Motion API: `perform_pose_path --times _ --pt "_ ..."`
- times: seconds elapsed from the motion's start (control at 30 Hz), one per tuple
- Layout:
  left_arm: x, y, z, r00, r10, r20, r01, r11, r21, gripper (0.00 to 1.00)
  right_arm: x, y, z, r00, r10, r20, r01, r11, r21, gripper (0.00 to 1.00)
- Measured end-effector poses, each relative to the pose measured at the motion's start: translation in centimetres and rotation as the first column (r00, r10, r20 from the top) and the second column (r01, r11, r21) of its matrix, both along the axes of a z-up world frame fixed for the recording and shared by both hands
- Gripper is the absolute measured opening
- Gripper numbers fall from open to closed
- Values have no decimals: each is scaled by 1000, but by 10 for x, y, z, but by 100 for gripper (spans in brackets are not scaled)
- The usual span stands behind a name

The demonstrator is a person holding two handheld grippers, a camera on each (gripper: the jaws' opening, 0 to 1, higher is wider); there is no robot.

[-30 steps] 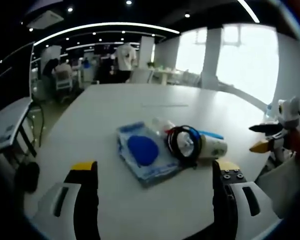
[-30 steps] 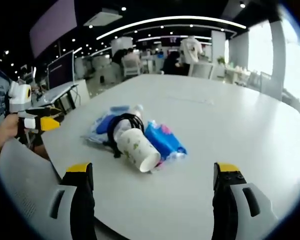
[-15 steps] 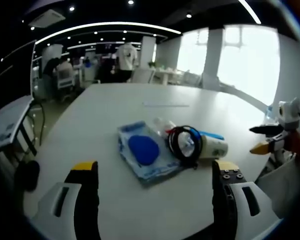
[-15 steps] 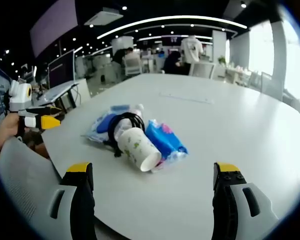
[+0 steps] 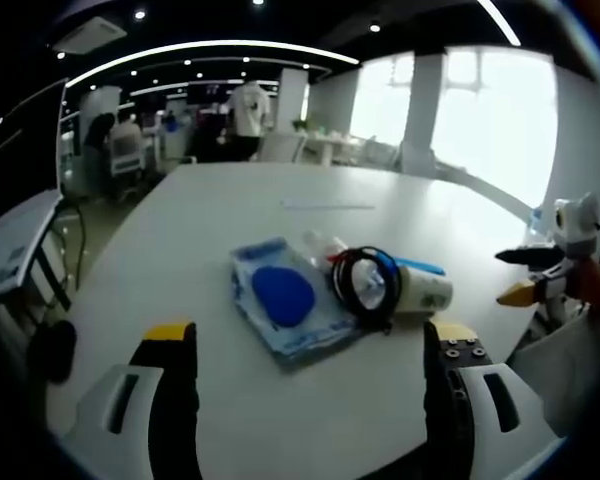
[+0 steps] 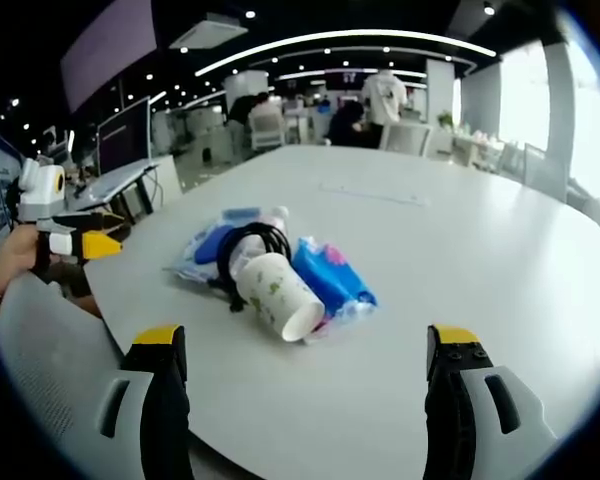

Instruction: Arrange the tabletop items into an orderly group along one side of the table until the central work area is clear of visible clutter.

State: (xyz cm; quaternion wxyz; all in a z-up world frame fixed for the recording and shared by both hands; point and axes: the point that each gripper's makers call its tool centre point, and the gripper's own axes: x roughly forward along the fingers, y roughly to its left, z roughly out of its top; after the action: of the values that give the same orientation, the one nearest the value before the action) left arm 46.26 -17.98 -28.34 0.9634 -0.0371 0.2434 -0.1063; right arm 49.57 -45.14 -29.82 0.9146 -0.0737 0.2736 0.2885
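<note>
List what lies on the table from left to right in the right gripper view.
Flat blue packet → black cable coil → paper cup → blue wipes pack.

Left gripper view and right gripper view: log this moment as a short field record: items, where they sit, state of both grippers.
surface: white table
clutter: one pile near the table's middle
paper cup: on its side, open mouth toward the right gripper view
black cable coil: against the cup
flat blue pouch: lies beside the coil
blue packet: beside the cup
left gripper: open, holding nothing, short of the pile
right gripper: open, holding nothing, short of the pile
background: people standing far behind the table
</note>
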Motion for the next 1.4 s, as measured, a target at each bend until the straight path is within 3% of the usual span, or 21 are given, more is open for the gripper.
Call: perform_pose_path --times 0.8,0.87,0.97,1.1,1.23,1.4 --pt "-4 -8 3 1000 -19 5 19 1000 -1 91 -2 3 -3 999 32 7 -31 999 -43 99" --pt "-4 -8 4 1000 -20 8 20 1000 1 91 -4 8 -2 999 40 -6 -40 999 -12 99" --pt "-4 -10 2 1000 -30 -3 30 1000 3 91 -7 21 3 997 65 -46 -60 992 108 98" --pt "-3 -14 2 999 -47 0 47 999 10 91 -1 24 4 996 90 -14 -89 995 52 99" --pt "-5 -13 0 999 -48 -14 48 999 15 91 6 32 7 994 103 -20 -100 990 103 99" --pt "-5 -14 -1 999 -49 -21 50 999 15 91 15 36 5 993 122 -9 -120 988 101 99"
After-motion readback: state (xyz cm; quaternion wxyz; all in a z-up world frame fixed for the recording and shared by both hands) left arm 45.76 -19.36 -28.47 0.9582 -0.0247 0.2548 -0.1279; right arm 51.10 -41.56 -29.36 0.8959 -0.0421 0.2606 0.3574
